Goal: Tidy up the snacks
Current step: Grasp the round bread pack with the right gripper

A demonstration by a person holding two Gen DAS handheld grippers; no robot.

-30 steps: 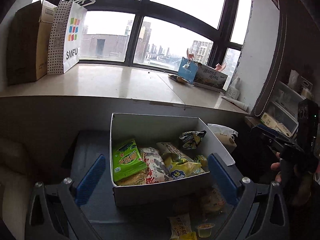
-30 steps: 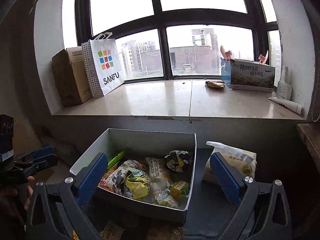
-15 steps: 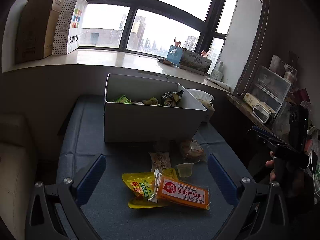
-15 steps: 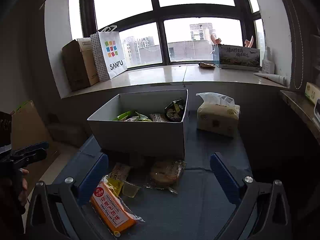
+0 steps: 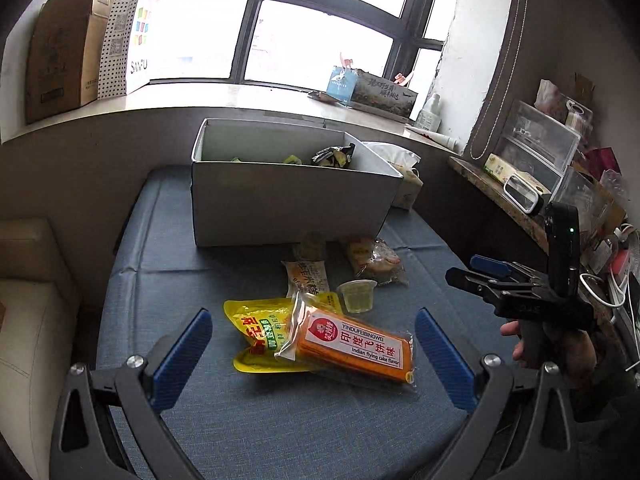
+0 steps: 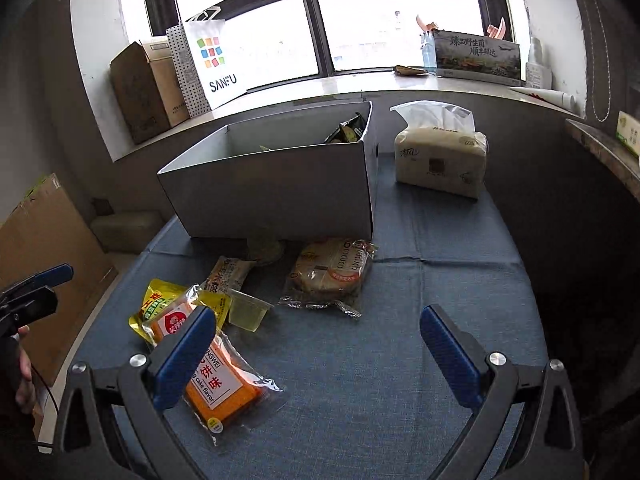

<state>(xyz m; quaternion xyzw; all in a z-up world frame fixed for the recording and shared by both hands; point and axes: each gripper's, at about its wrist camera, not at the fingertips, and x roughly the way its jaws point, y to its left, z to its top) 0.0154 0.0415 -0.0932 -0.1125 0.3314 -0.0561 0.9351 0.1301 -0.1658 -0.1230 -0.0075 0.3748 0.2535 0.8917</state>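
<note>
White box (image 5: 292, 204) sits open-topped on blue cloth; a few wrappers show above its rim, one dark crumpled packet (image 5: 334, 156) at its far right. All loose snacks lie in front of box. Orange pack (image 5: 356, 344), flat, labelled "Indian flying cake flavor", lies farthest from box, overlapping yellow pouch (image 5: 256, 328). Clear jelly cup (image 5: 357, 296), upright, just behind orange pack. Pale packet (image 5: 306, 276) between cup and box. Clear-wrapped round cake (image 6: 330, 272) near box's front right corner. One small round item at box's front wall, unclear.
</note>
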